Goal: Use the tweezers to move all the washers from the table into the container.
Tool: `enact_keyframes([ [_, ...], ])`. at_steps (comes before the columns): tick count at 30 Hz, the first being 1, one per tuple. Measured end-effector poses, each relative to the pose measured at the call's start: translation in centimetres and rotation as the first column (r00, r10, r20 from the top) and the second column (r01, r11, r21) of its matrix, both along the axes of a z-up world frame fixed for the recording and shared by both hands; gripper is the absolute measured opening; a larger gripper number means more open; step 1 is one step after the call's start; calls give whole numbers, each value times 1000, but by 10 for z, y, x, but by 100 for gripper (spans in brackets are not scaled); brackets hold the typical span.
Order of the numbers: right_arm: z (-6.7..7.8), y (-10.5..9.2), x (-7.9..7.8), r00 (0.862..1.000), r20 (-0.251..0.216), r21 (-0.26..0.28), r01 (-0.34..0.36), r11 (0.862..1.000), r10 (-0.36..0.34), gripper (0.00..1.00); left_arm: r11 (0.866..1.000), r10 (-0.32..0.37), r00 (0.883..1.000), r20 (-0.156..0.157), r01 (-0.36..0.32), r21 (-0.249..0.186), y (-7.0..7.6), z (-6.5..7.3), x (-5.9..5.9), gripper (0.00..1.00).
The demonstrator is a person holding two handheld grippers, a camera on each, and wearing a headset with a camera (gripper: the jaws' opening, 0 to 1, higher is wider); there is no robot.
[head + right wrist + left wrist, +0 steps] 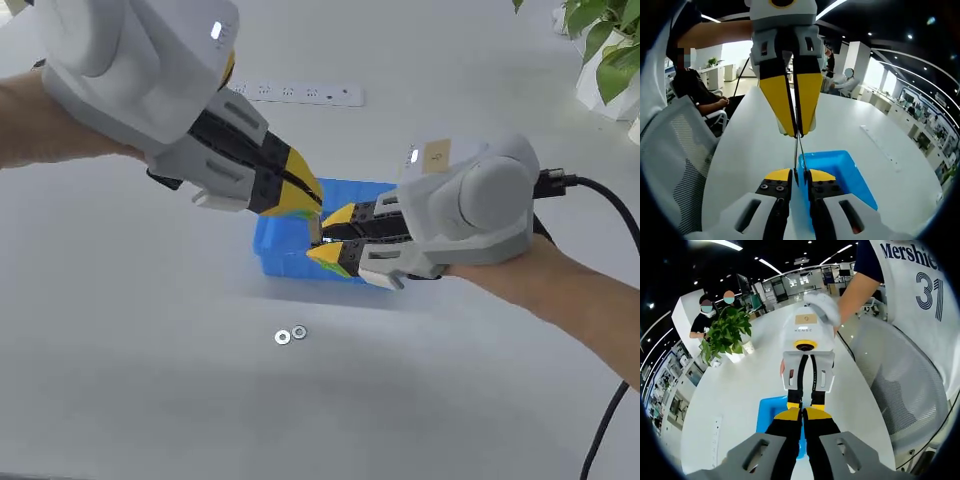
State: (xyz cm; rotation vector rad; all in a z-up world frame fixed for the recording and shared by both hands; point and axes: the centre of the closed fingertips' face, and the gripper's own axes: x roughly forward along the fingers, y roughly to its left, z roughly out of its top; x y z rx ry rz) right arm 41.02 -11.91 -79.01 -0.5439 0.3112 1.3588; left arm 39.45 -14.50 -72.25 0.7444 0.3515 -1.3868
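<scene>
I'm working over a broad white table point(150, 380), bare apart from a white power strip point(300, 94) along the far side and the task's own things near the middle. The bulky white left gripper point(303, 192) comes in from the upper left in the head view. Its yellow-tipped jaws are pressed together on the upper end of the tweezers, which the right gripper view shows plainly. The white right gripper point(325, 247) reaches in from the opposite side, so the two meet nearly tip to tip. Its jaws are drawn in narrowly on either side of the tweezers' lower part, but I cannot tell whether they actually press the metal or only flank it. Directly beneath that meeting point sits the shallow blue rectangular plastic container point(275, 245). The thin silver metal tweezers point(796, 155) run between the two sets of jaws, above the container's rim. Whether their tips carry anything is too fine to make out. Two small silver ring-shaped washers point(283, 337) lie side by side, almost touching, on the bare table on my side of the container. I judge this to be the pause between picks, over the drop point. The next move calls for carrying the tweezers down to that pair, opening the tips around one washer's edge, and squeezing gently so it doesn't skid away.
</scene>
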Motion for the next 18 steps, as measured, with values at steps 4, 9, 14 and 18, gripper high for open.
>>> enact_keyframes([
  [4,-3,1,-5,1000,-4,0,-7,1000,7,13,1000,4,1000,-8,-4,1,1,-3,-4,5],
  [9,-8,3,-13,1000,-21,6,-12,1000,12,13,1000,7,1000,-20,-7,5,2,-10,-9,5],
  [14,-16,5,-24,999,-43,3,-25,1000,25,13,1000,9,999,-41,-9,11,4,-19,-16,5],
  [18,-20,6,-29,998,-52,-4,-36,999,35,13,1000,14,998,-58,-14,8,5,-25,-19,5],
])
